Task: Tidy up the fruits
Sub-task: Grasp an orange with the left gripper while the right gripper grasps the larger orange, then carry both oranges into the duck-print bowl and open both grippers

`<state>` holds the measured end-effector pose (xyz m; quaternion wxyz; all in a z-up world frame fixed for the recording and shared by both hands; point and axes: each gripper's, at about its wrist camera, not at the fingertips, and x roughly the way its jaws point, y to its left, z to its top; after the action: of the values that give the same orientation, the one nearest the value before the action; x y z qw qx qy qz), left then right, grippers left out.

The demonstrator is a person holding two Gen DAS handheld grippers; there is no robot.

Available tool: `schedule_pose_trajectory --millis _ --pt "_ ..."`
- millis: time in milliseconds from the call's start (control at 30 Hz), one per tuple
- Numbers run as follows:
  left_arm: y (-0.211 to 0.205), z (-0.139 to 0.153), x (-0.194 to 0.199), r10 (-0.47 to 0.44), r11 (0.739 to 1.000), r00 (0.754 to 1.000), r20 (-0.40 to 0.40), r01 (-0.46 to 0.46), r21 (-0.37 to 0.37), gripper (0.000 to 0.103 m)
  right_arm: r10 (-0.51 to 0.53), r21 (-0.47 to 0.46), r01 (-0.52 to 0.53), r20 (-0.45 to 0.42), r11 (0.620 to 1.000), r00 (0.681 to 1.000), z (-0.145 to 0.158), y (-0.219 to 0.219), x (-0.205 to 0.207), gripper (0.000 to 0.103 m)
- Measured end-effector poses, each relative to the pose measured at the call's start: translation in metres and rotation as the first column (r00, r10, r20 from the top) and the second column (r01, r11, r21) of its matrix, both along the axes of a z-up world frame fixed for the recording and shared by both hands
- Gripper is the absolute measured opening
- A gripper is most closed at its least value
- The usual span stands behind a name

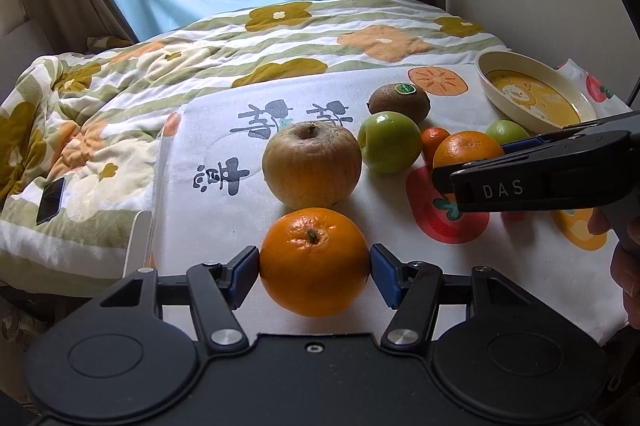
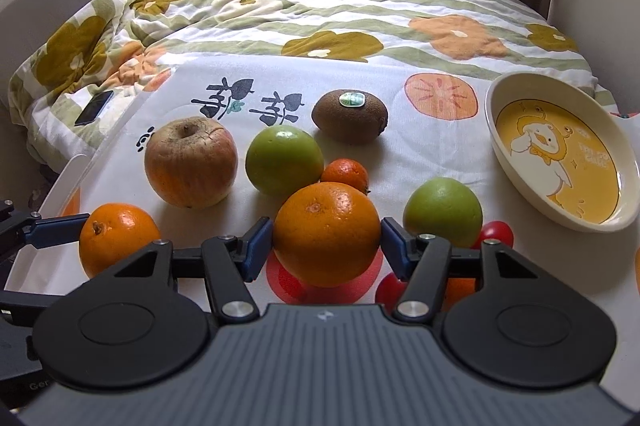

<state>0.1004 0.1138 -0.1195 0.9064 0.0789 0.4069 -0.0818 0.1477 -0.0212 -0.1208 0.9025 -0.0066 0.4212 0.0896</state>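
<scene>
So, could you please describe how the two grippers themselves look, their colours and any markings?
The left gripper has a black plastic body with two round discs, silver pivot screws and blue pads on the fingers. The right gripper is built the same, with a ribbed dark grey centre plate. Seen from the left wrist camera, its black side bears white "DAS" lettering. No cables show.

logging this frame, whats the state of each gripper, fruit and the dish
left gripper: shut on left orange
right gripper: shut on right orange
apple: wrinkled, upright, loose on tablecloth
kiwi: on its side, sticker up
two green fruits: loose on tablecloth
mandarin: loose, behind right orange
duck dish: upright, holds no fruit
</scene>
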Motion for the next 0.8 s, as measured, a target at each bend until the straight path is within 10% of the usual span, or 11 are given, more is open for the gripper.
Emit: schedule_pose_trajectory --millis 800 --pt "-0.084 0.099 -0.009 -0.113 0.993 0.986 0.126 0.116 -0.018 0.065 -0.142 0.047 0.138 0.085 0.989 0.986 0.088 -0.121 -0.057 0.073"
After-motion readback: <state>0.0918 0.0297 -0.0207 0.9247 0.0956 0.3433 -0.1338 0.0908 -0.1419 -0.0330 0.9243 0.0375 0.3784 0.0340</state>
